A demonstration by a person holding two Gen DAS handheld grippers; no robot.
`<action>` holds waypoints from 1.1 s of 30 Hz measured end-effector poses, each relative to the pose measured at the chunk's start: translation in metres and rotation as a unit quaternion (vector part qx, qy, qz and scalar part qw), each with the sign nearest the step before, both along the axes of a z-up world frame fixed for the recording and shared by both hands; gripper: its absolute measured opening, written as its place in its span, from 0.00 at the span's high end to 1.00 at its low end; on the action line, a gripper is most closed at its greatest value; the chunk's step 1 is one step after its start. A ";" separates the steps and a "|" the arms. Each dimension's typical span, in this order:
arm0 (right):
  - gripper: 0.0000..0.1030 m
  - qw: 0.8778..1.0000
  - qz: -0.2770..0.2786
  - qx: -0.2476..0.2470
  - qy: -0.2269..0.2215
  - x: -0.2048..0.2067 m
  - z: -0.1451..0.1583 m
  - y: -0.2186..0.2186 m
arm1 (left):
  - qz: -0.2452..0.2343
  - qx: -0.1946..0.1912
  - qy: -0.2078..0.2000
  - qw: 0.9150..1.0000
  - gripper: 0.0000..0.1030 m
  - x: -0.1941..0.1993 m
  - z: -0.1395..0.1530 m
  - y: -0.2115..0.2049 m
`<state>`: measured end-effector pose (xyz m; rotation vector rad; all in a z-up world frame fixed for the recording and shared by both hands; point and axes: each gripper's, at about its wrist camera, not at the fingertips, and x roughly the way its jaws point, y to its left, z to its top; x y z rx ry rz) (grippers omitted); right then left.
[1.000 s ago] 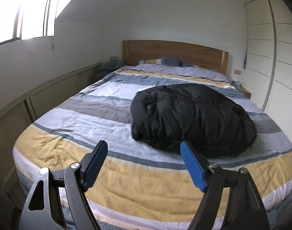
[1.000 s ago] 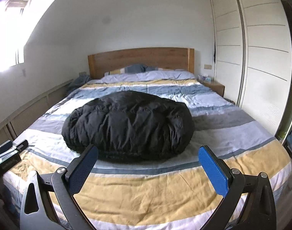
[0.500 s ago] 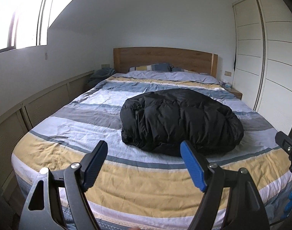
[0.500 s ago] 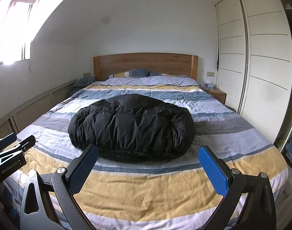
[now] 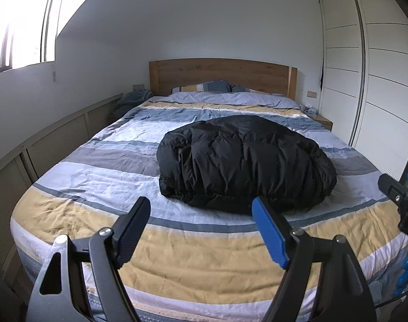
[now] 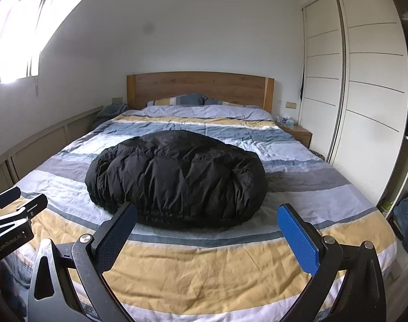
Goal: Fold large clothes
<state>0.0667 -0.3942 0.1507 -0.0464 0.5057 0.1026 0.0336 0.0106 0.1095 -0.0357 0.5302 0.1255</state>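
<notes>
Black puffy down jacket (image 5: 244, 161) lies bunched on the striped quilted bed (image 5: 193, 257); left gripper (image 5: 201, 230) and right gripper (image 6: 206, 238) hover spread wide, empty, short of it.

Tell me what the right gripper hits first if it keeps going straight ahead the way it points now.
Most likely the black puffy jacket, which sits bundled on the striped bedspread ahead of the open right gripper. Depth is unclear: if the gripper's line runs low, it could brush the bedspread short of the jacket first.

Both tongs gape wide and hold nothing — left tongs (image 5: 201, 230), right tongs (image 6: 206, 234) — side by side.
</notes>
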 end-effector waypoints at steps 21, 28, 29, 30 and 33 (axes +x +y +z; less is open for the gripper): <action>0.00 0.997 -0.006 0.003 0.082 0.056 -0.062 -0.006 | -0.003 0.004 0.068 0.998 0.25 0.055 -0.049 -0.001; 0.00 0.994 -0.009 0.003 0.106 0.069 -0.079 -0.006 | -0.005 0.002 0.081 0.997 0.25 0.066 -0.061 0.002; 0.00 0.994 -0.009 0.003 0.108 0.070 -0.081 -0.006 | -0.006 0.001 0.083 0.997 0.25 0.067 -0.062 0.002; 0.00 0.994 -0.009 0.002 0.110 0.071 -0.082 -0.005 | -0.006 0.002 0.085 0.996 0.25 0.069 -0.064 0.002; 0.00 0.993 -0.010 0.001 0.115 0.073 -0.086 -0.005 | -0.006 0.000 0.089 0.996 0.25 0.071 -0.067 0.003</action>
